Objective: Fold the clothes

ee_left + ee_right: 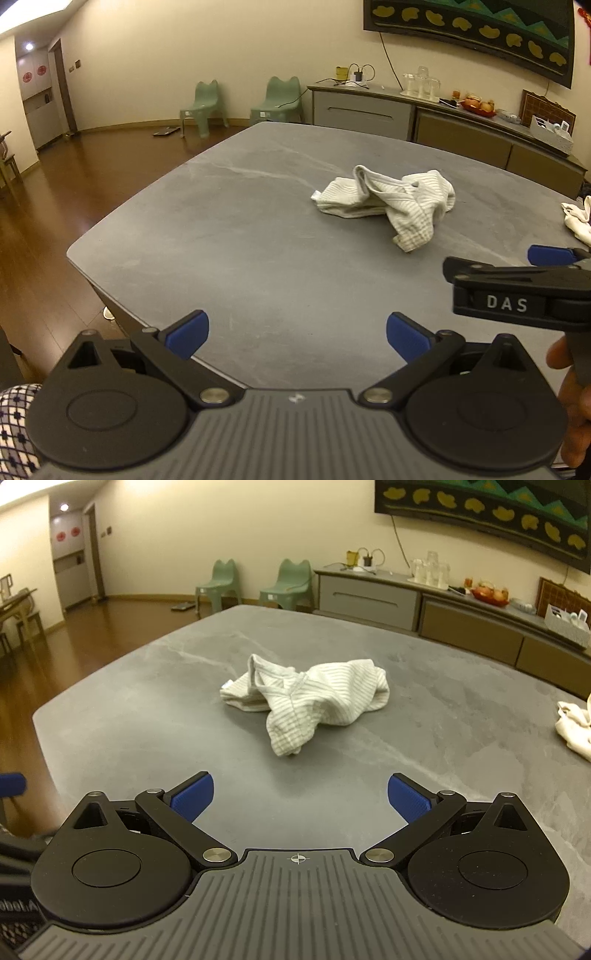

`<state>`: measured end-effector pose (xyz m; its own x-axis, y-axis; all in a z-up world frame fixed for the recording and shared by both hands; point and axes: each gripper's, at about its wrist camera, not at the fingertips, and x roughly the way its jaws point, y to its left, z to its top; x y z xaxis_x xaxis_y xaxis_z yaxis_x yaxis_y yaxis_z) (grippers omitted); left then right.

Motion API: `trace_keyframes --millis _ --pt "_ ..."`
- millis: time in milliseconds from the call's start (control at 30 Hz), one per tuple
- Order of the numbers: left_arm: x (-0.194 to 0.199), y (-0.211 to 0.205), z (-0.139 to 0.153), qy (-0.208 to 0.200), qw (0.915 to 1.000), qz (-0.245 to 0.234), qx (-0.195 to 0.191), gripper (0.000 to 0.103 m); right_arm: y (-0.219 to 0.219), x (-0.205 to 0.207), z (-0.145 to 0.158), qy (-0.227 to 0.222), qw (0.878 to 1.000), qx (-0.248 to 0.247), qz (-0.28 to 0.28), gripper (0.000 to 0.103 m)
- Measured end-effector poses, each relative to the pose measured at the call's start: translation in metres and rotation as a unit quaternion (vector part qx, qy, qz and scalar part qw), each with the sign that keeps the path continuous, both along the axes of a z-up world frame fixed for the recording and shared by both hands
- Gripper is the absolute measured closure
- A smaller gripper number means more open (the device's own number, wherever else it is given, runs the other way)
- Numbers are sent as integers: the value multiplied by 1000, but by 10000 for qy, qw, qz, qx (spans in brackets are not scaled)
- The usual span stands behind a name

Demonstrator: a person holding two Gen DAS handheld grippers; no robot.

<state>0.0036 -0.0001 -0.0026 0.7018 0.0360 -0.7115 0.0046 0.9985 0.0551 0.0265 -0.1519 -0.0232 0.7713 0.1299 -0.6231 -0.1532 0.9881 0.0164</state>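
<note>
Now | both hand-held grippers, left [297,334], right [300,795], spread wide, empty | striped garment [306,701] ahead

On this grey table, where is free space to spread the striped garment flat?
The table is bare between both open tongs, left and right, and the crumpled striped garment. It is also bare left of the garment up to the table edge, and behind it toward the sideboard. The right edge is crowded by a white cloth.

Grey table [147,738], striped garment [314,698], cream cloth [576,727]
</note>
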Motion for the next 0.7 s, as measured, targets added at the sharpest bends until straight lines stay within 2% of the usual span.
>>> trace_keyframes --millis 33,67,133,200,700 --pt "2 11 1 -27 9997 37 -220 0 0 0 0 1 10000 -21 -1 1" --pt "2 13 -1 -64 9997 54 -229 0 1 -1 -1 2 10000 -41 -2 1" --pt "-8 13 -1 -253 9996 120 -67 0 1 -1 -1 4 10000 -82 -4 1" --pt "-7 10 -3 -236 9995 150 113 0 2 -2 -2 6 9999 -124 -6 1" --pt "-20 11 5 -324 9993 140 93 0 -4 -13 -3 -133 9997 -203 44 1"
